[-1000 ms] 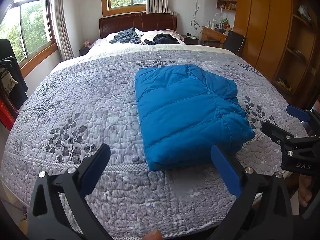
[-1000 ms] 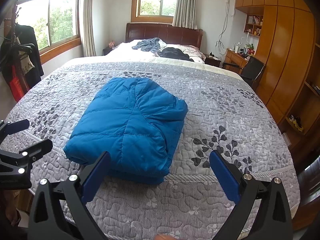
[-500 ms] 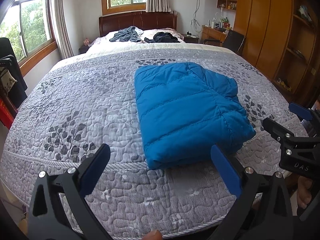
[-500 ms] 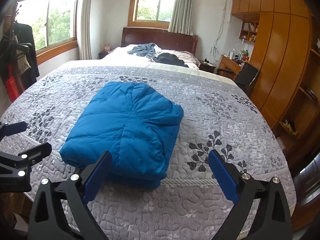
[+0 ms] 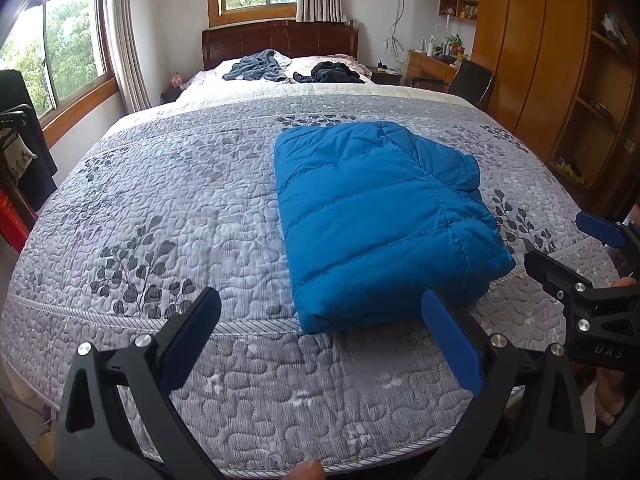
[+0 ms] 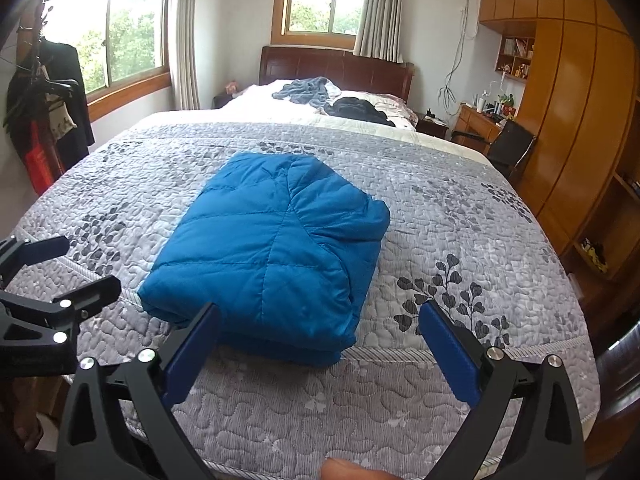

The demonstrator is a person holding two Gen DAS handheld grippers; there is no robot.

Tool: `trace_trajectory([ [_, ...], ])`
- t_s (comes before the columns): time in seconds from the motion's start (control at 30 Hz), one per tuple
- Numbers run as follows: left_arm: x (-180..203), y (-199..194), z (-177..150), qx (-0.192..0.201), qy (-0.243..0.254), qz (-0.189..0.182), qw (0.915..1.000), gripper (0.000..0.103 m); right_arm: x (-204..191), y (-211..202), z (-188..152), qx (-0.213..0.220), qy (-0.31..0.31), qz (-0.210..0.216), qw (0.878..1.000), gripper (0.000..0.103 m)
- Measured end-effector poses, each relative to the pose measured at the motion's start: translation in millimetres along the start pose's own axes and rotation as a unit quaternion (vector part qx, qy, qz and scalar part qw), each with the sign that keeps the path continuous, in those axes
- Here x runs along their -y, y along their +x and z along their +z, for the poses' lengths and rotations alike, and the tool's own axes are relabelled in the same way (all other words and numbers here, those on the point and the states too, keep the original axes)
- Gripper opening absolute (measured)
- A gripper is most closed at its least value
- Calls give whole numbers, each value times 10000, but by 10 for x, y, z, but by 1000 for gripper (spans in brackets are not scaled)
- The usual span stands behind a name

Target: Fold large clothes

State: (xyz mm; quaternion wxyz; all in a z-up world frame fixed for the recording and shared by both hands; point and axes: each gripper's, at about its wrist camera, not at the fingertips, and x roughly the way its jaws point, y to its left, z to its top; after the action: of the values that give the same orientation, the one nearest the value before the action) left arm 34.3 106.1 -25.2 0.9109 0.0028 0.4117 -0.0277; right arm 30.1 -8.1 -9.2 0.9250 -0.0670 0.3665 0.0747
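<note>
A blue quilted down jacket [image 5: 380,216] lies folded into a thick rectangle on the grey patterned bedspread [image 5: 168,208]; the right wrist view shows the jacket [image 6: 272,248] nearer its left side. My left gripper [image 5: 320,340] hovers open above the bed's foot edge, just short of the jacket, holding nothing. My right gripper [image 6: 318,344] is open too, empty, its left finger in front of the jacket's near edge. Each view shows the other gripper at its side: the right one [image 5: 584,256], the left one [image 6: 60,268].
Dark and grey clothes [image 5: 296,70] lie on the pillows by the wooden headboard. Wooden wardrobes and shelves [image 5: 560,60] line the right wall, with a desk and a black chair [image 6: 508,148]. Clothes hang on a rack [image 6: 44,112] at the left by the window.
Both grippers have drawn back and lifted slightly from the bed, so the folded jacket looks a little farther off. The jacket itself has not moved.
</note>
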Motion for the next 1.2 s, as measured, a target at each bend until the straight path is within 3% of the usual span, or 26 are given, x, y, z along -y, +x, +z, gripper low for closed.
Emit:
trace_trajectory([
  [1.2, 19, -4, -4, 12, 26, 2, 10000, 100, 6, -5, -10, 29, 7, -4, 10000, 99],
])
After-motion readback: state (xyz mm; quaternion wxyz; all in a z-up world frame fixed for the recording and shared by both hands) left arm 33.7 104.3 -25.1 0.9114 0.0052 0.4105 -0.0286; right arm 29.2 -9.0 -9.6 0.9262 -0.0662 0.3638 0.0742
